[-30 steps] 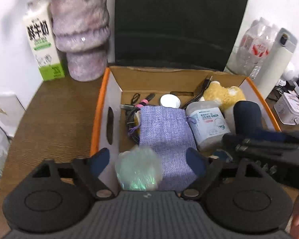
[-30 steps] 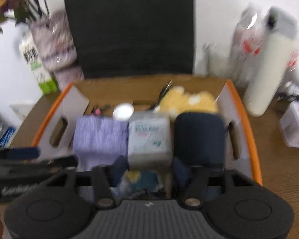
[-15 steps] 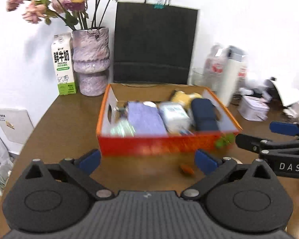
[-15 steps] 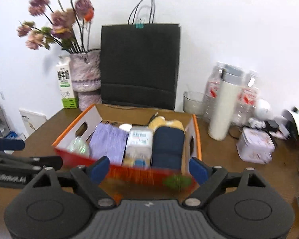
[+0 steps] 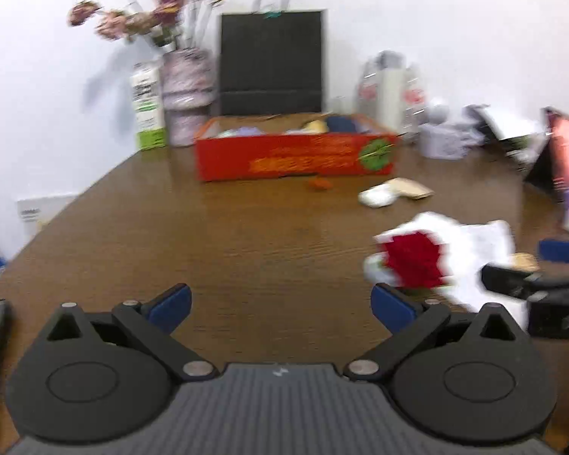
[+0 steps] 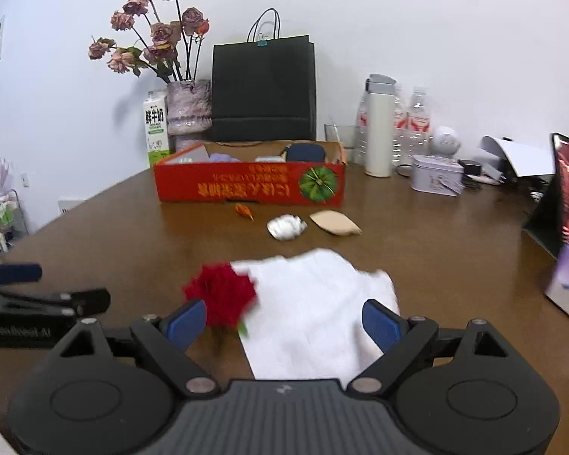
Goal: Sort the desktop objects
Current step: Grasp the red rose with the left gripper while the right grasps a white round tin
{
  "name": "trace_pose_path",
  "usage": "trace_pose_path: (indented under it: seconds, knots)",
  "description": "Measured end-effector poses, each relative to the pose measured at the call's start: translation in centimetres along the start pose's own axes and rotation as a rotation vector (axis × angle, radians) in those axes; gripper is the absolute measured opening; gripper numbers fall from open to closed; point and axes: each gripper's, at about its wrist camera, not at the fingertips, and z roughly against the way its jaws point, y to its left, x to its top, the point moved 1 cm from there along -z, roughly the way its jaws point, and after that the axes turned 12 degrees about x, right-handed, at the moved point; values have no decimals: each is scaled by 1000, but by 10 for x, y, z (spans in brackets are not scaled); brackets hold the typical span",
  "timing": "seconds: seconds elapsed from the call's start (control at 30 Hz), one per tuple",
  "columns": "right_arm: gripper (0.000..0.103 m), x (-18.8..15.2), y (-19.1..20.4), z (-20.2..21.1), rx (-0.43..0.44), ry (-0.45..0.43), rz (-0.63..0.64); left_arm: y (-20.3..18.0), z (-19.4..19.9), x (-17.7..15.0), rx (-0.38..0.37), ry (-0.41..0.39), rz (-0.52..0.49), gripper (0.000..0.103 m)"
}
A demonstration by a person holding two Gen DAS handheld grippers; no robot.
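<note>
Hovering over bare wooden table (image 5: 246, 235), the left gripper (image 5: 280, 305) has its fingers spread wide, gripping nothing. Further right, the right gripper (image 6: 284, 320), fingers spread, frames a red flower (image 6: 222, 295) and white cloth (image 6: 315, 303), with the red box (image 6: 246, 184) well beyond.

Both wrist cameras look forward and slightly downward along their own fingers, low over the near end of a brown table (image 6: 455, 250). The left view sits left of the right view, each catching the other gripper at its edge. Both share the distant red box (image 5: 296, 157) (image 6: 248, 184), black bag (image 6: 263, 91) and nearby white cloth (image 6: 315, 303).
</note>
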Motion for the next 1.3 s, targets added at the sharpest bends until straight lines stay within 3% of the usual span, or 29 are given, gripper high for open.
trace_pose_path:
  seconds: [0.1, 0.17, 0.23, 0.37, 0.4, 0.47, 0.53, 0.63, 0.77, 0.83, 0.97, 1.0, 1.03, 1.07, 1.13, 1.2, 1.3]
  knots:
    - [82, -5, -6, 13, -17, -34, 0, -17, -3, 6, -75, -14, -33, 102]
    - [75, 1, -17, 15, -42, -50, -24, -30, -6, 10, -110, -31, -49, 94]
    - [57, 7, -29, 10, -52, -33, -46, -46, -11, 14, -148, -30, -56, 88]
    - [50, 13, -43, 5, -8, -15, -75, -71, -31, 18, -207, -21, -90, 83]
    - [41, 13, -42, 4, -14, -19, -73, -76, -37, 19, -215, -2, -100, 78]
    - [43, 12, -44, 1, -35, -16, -69, -83, -48, 20, -240, 45, -124, 49]
    - [43, 11, -47, -2, -13, -10, -93, -81, -55, 20, -264, 65, -134, 37]
    - [43, 10, -41, 1, 37, -17, -66, -46, -53, 31, -329, 77, 23, 30]
    - [46, 8, -8, -11, 166, 41, 62, 13, -69, 49, -457, 218, 313, 27]
    - [58, 11, 12, -26, 196, 66, 119, 25, -74, 53, -474, 264, 364, 27]
    - [56, 28, 41, -64, 213, 54, 164, 36, -79, 51, -556, 343, 437, 25]
    - [52, 32, 46, -68, 228, 34, 161, 40, -78, 50, -555, 343, 455, 24]
    - [39, 36, 51, -76, 264, 31, 184, 43, -78, 50, -540, 342, 456, 23]
    - [39, 35, 57, -84, 285, 63, 217, 46, -78, 51, -538, 342, 459, 22]
    - [39, 30, 63, -102, 239, 153, 260, 56, -69, 52, -533, 269, 476, 22]
    - [39, 26, 59, -107, 228, 193, 233, 64, -59, 57, -493, 214, 435, 22]
    - [39, 24, 49, -106, 197, 184, 181, 65, -52, 54, -341, 162, 295, 23]
